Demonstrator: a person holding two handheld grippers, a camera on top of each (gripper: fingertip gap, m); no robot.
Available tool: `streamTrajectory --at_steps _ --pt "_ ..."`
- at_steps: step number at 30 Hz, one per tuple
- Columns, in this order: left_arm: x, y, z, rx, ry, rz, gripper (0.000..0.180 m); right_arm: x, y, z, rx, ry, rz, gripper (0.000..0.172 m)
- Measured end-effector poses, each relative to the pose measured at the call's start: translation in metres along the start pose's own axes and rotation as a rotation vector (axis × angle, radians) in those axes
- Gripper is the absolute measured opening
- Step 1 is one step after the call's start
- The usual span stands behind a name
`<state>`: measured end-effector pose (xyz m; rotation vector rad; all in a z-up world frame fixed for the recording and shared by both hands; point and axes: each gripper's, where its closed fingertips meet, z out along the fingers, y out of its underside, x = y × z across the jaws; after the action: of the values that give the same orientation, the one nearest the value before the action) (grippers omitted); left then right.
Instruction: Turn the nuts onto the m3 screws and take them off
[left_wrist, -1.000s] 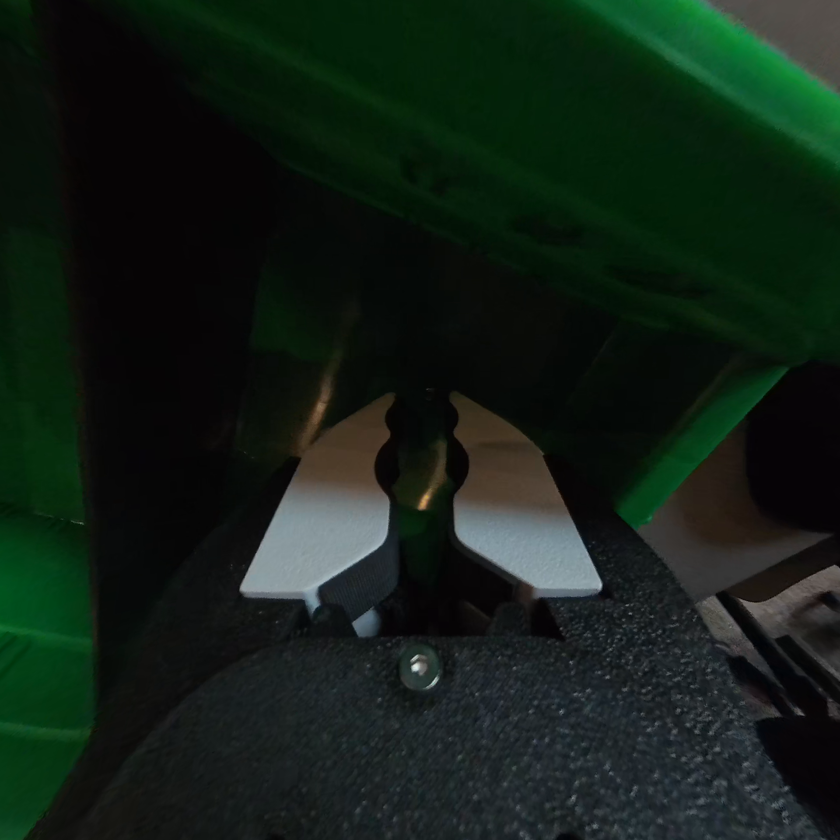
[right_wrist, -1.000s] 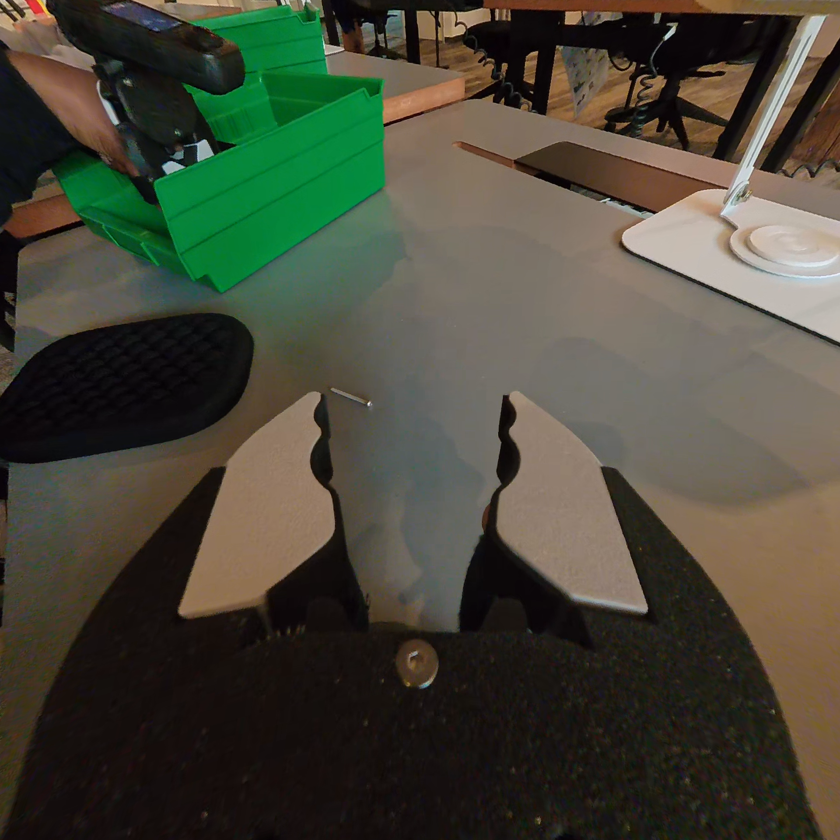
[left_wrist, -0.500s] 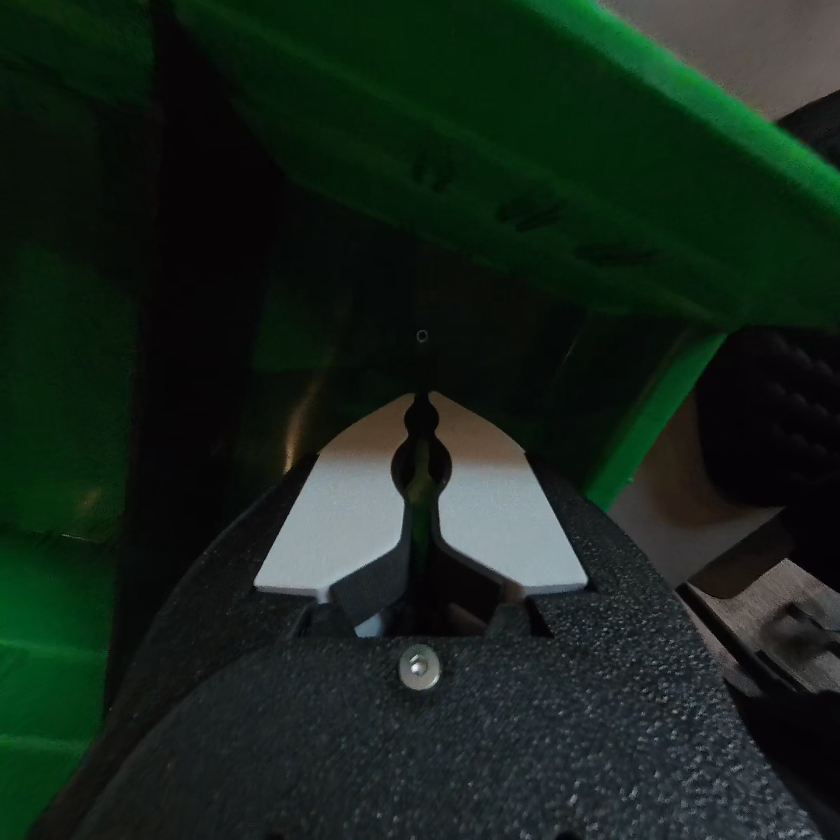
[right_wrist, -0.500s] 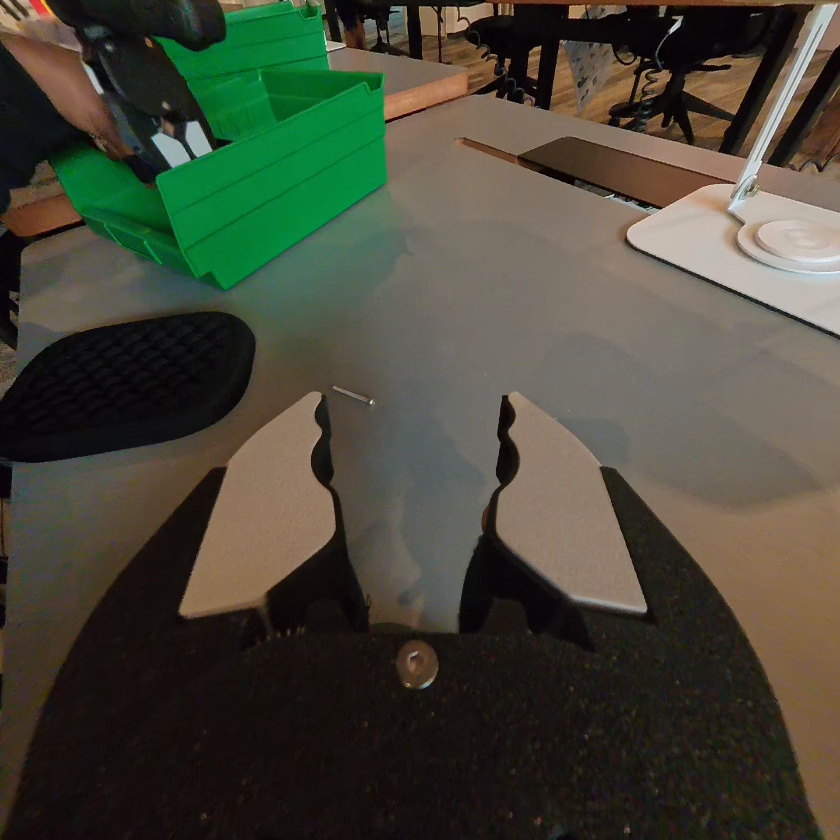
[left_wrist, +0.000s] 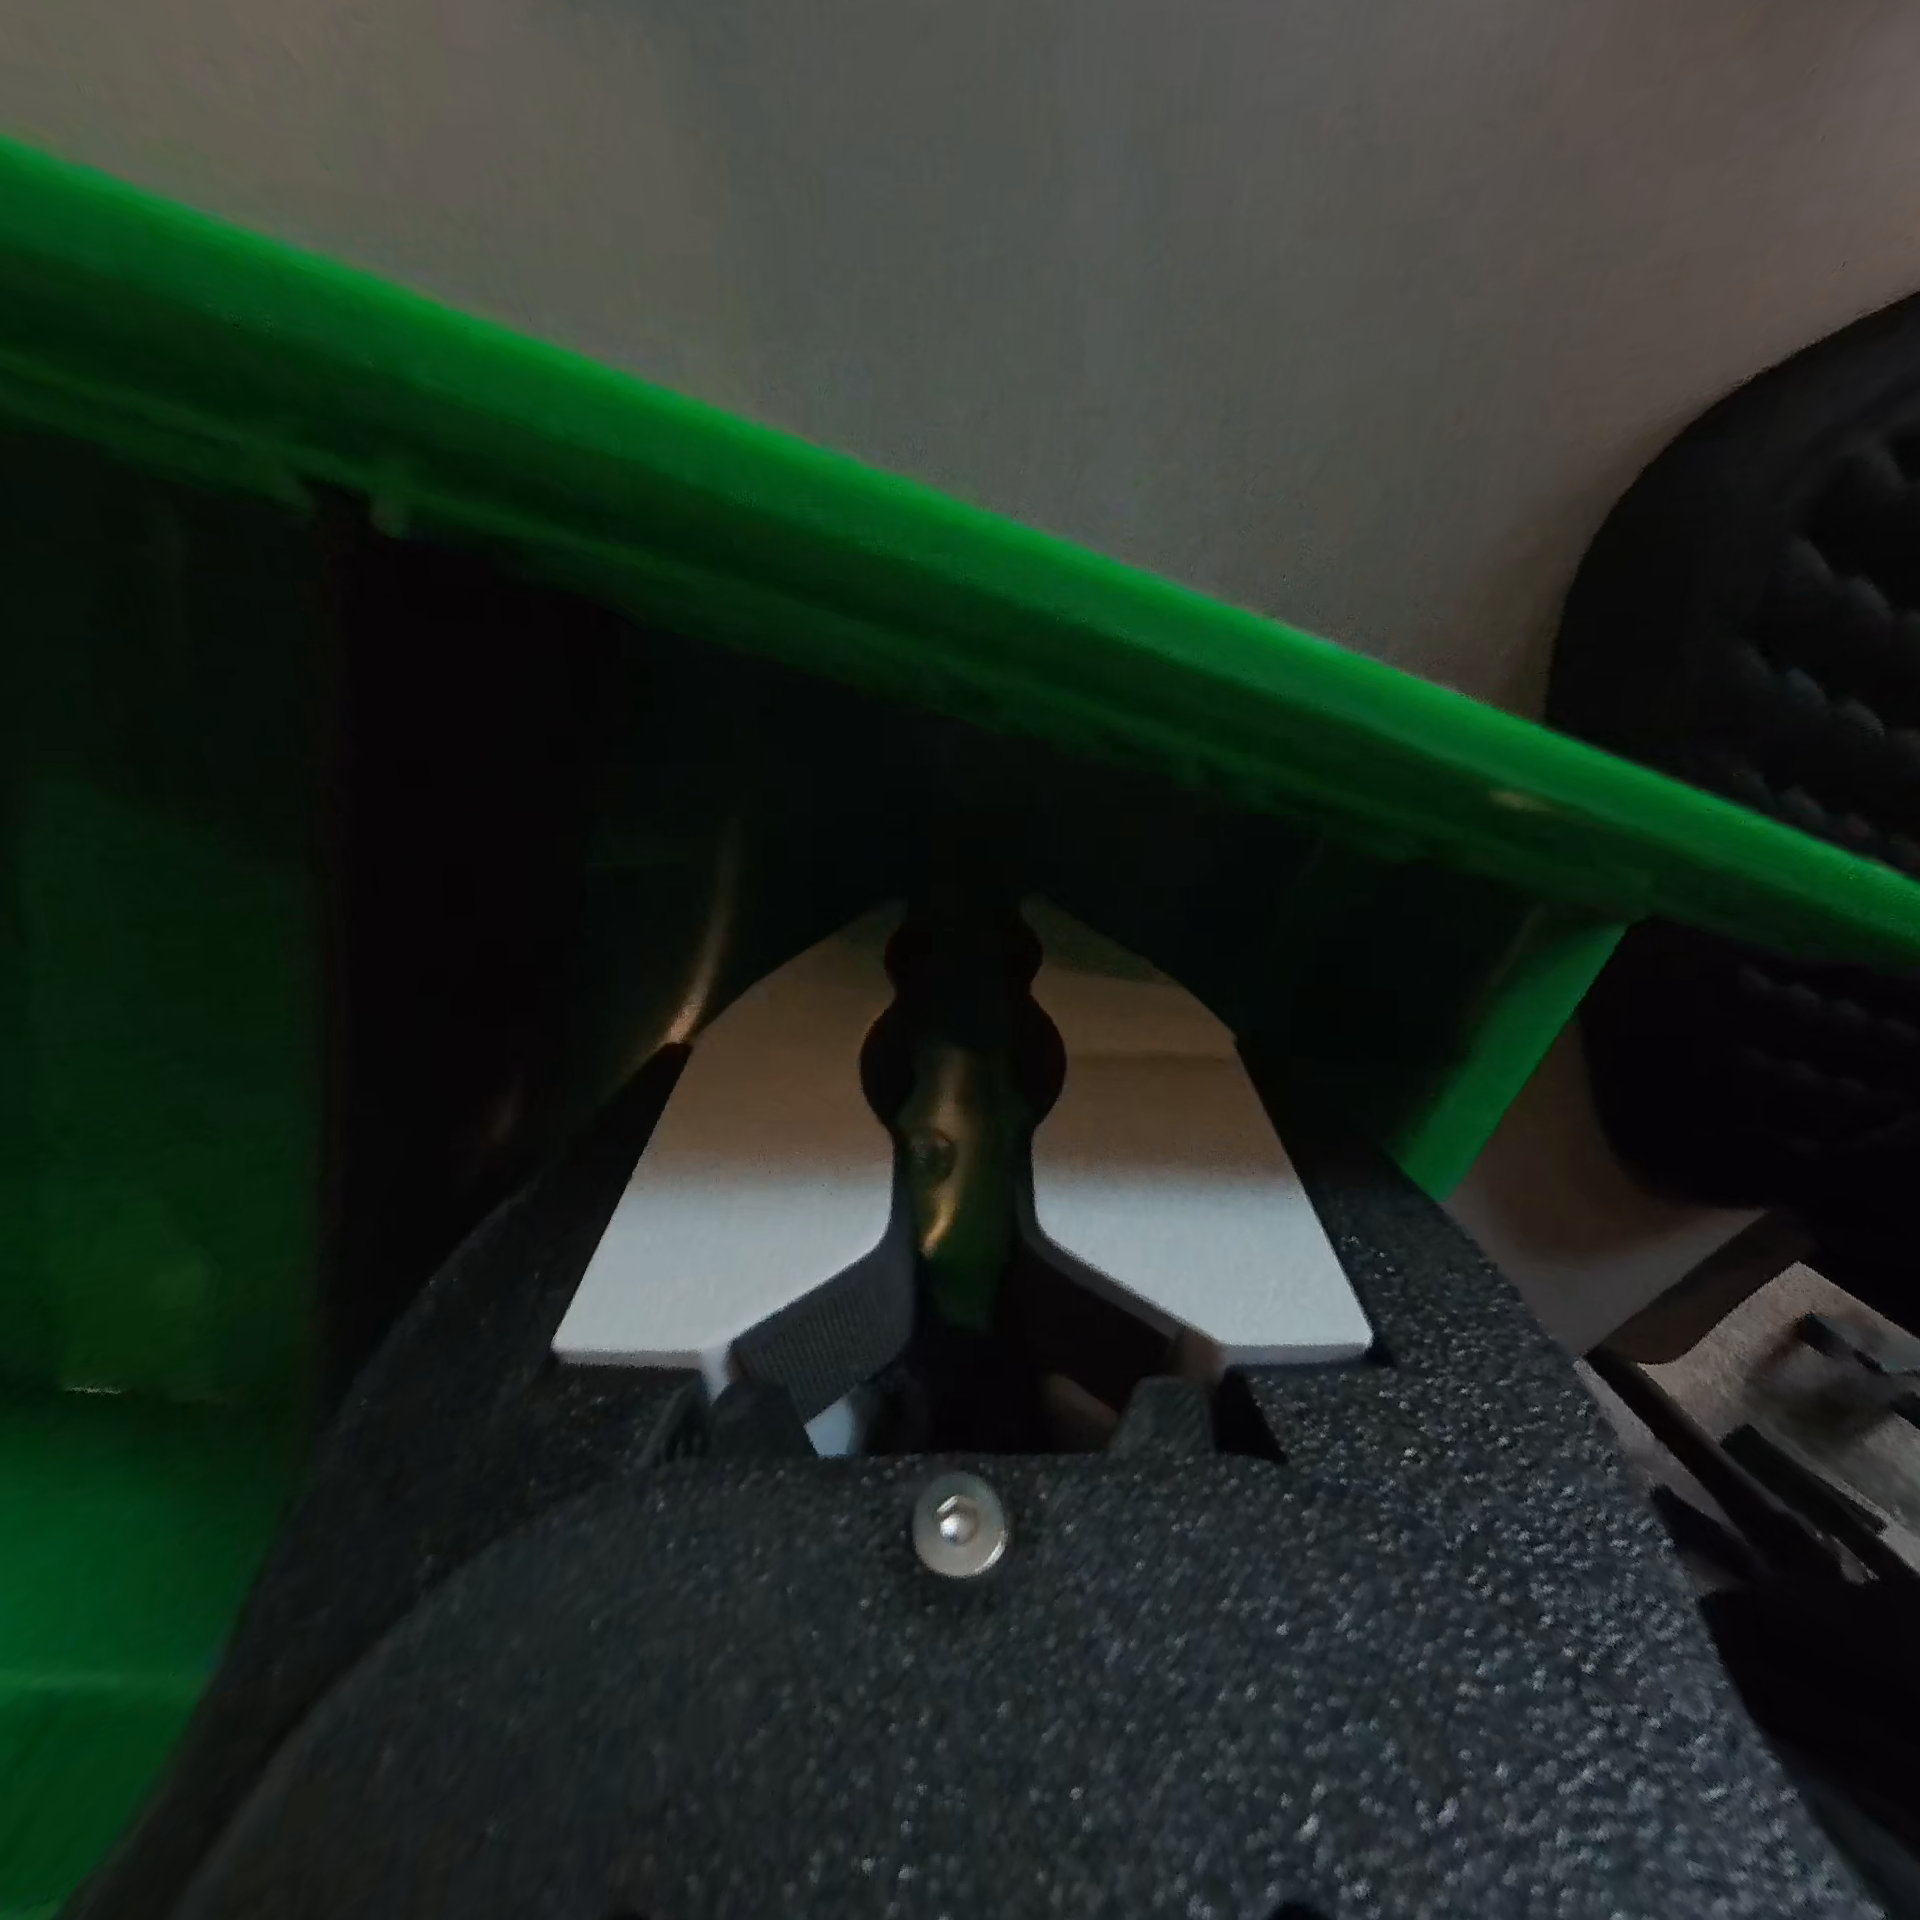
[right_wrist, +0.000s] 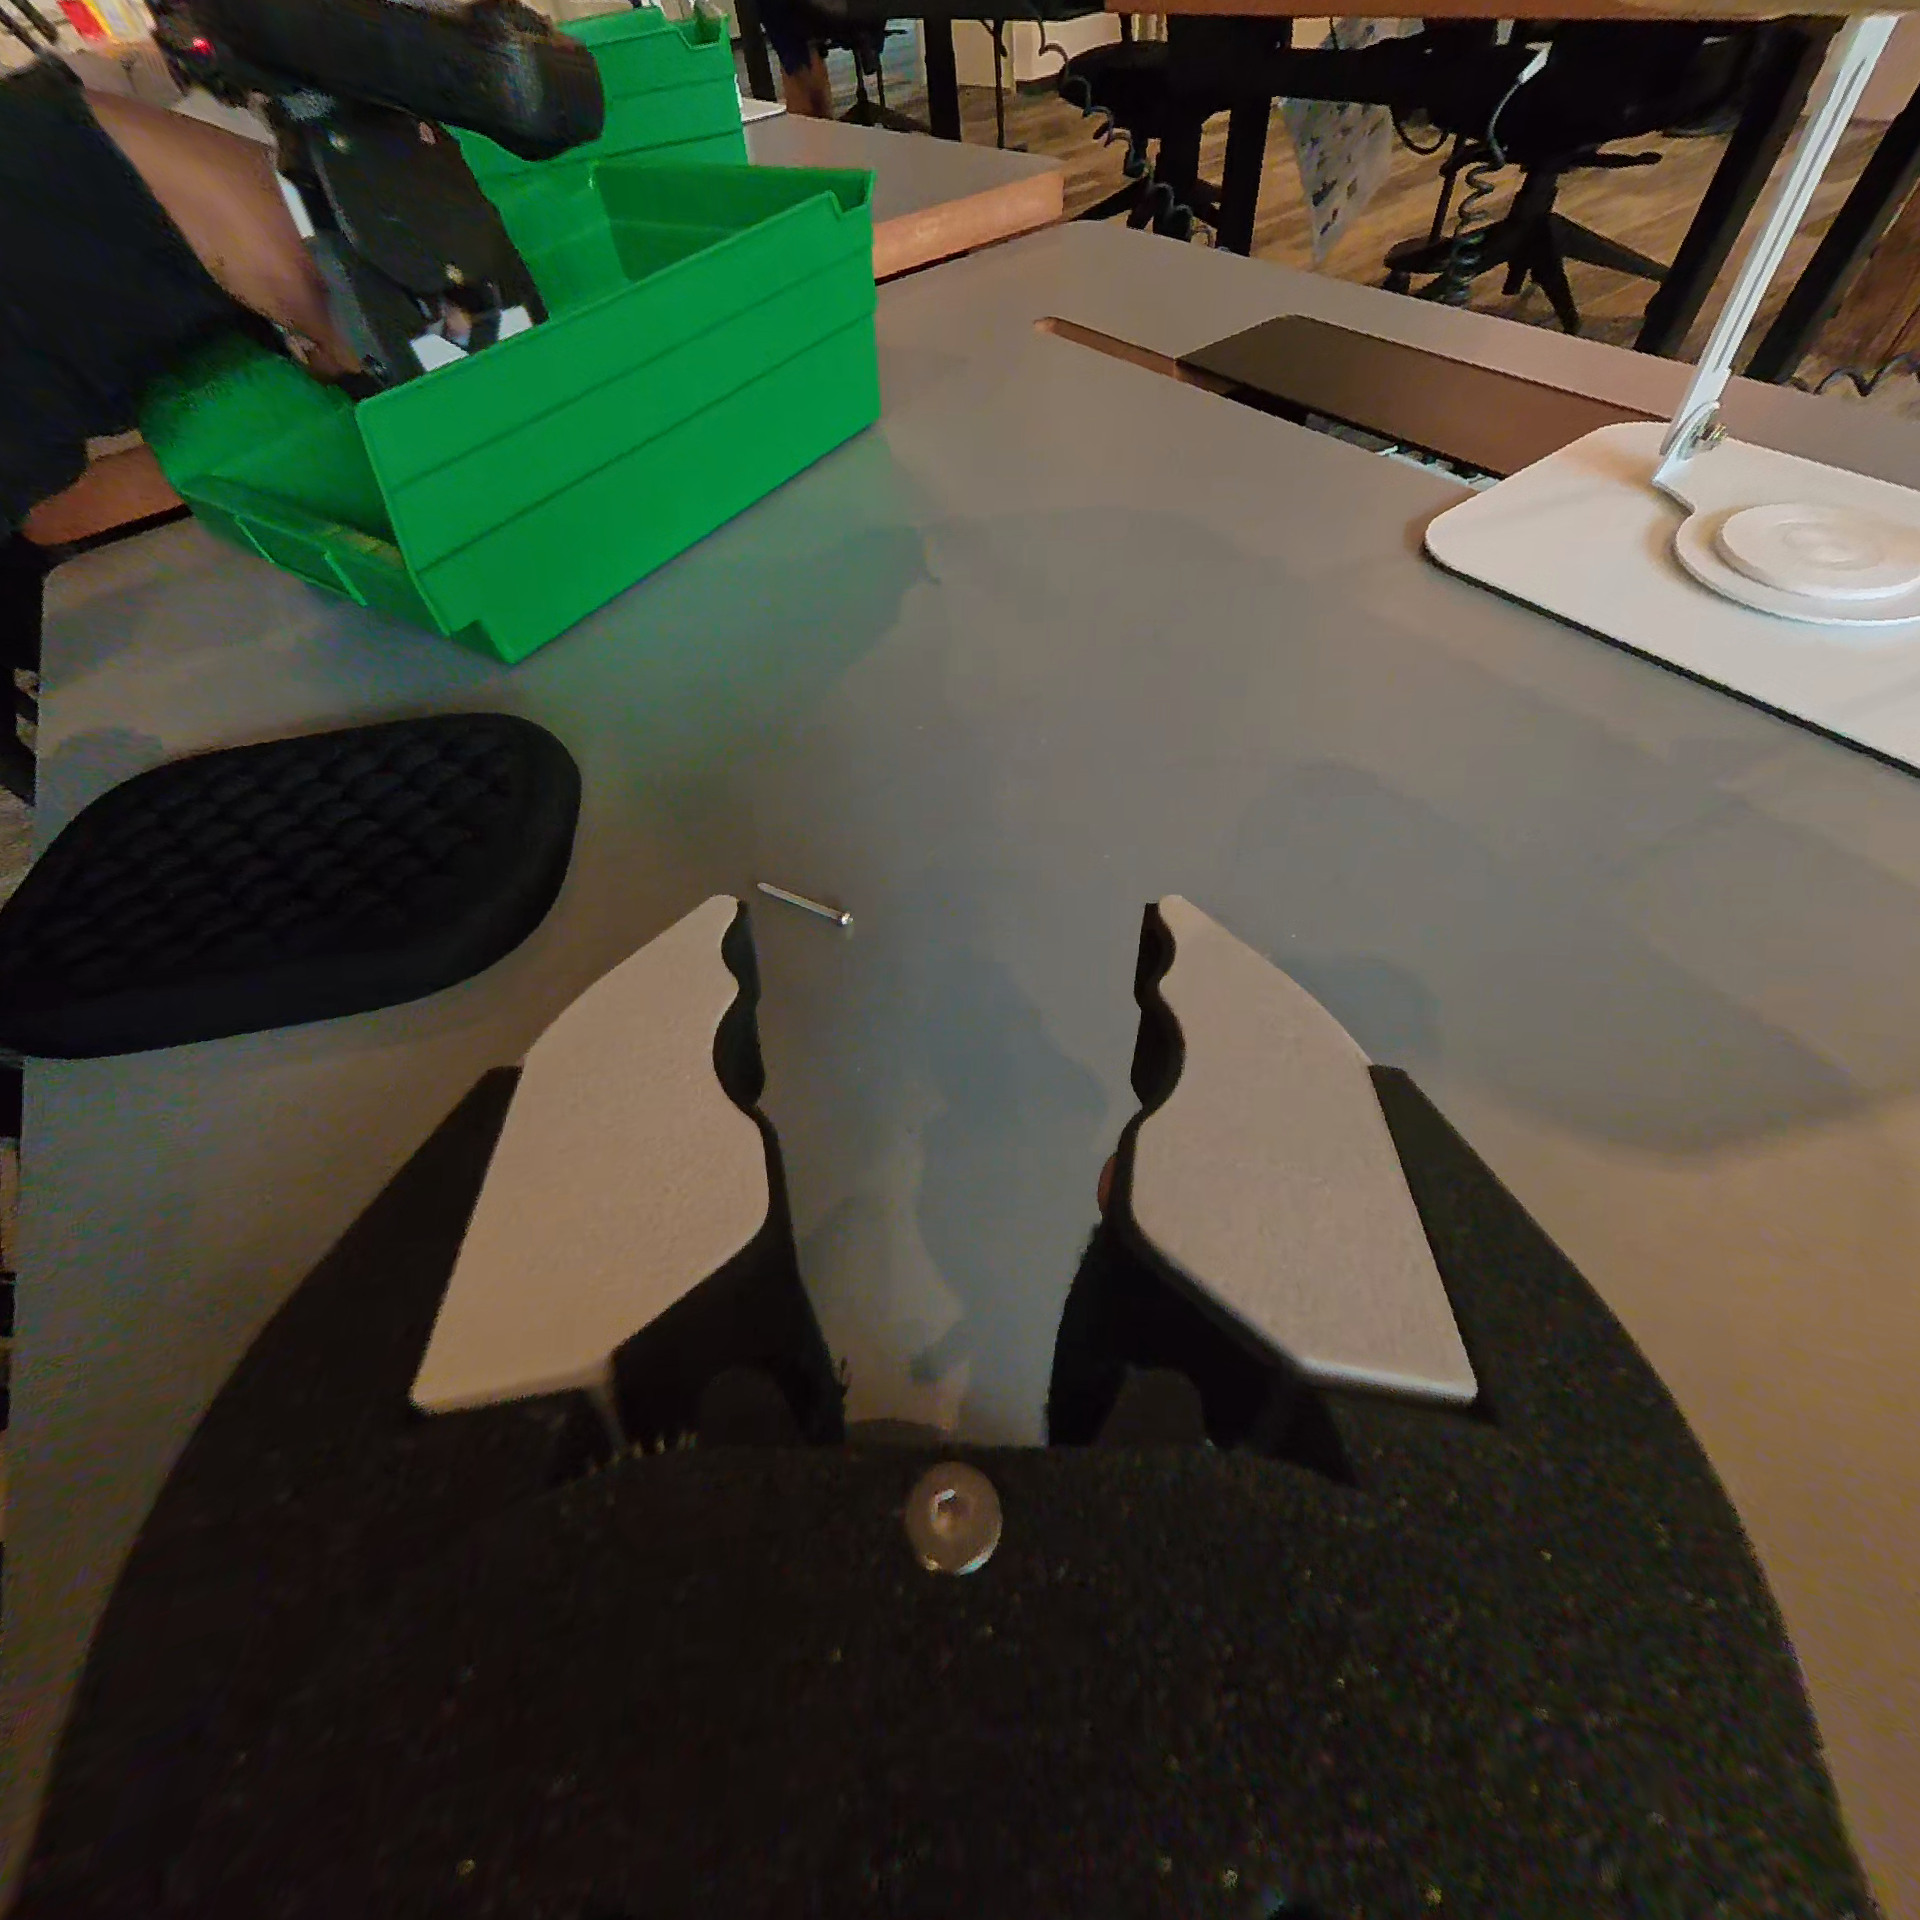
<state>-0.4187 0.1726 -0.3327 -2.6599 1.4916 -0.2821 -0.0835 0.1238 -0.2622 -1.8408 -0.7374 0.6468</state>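
A small silver screw (right_wrist: 803, 902) lies on the grey table (right_wrist: 1195, 727), just beyond the left fingertip of the right tongs (right_wrist: 940, 914), whose jaws stand wide and bare. Far left, the left tongs (left_wrist: 961, 914) reach into a green bin (right_wrist: 623, 416), jaws narrowly apart; any contents are too dark to tell.

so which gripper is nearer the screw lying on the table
Right. The right gripper hangs open just behind the screw, which lies off its left fingertip. The left gripper is far back inside the green bin.
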Motion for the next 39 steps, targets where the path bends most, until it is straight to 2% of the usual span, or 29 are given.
streamTrajectory --at_steps 4,11,20,29,39 --pt "-0.002 0.003 0.005 -0.030 -0.014 0.010 0.005 0.001 0.000 0.000 -0.001 0.002 0.002 0.069" --pt "-0.002 0.003 0.004 -0.026 -0.010 0.029 0.003 0.000 0.001 0.001 -0.004 -0.003 0.003 0.069" --pt "-0.006 0.002 -0.022 0.031 -0.051 0.019 0.000 -0.001 0.000 0.002 0.000 -0.015 0.005 0.069" --pt "0.000 0.002 0.004 -0.022 -0.006 0.018 0.011 -0.001 0.000 0.000 0.005 -0.005 0.001 0.069" --pt "0.000 0.005 0.006 -0.076 0.007 0.038 0.003 0.000 0.000 0.001 0.003 -0.002 0.003 0.069"
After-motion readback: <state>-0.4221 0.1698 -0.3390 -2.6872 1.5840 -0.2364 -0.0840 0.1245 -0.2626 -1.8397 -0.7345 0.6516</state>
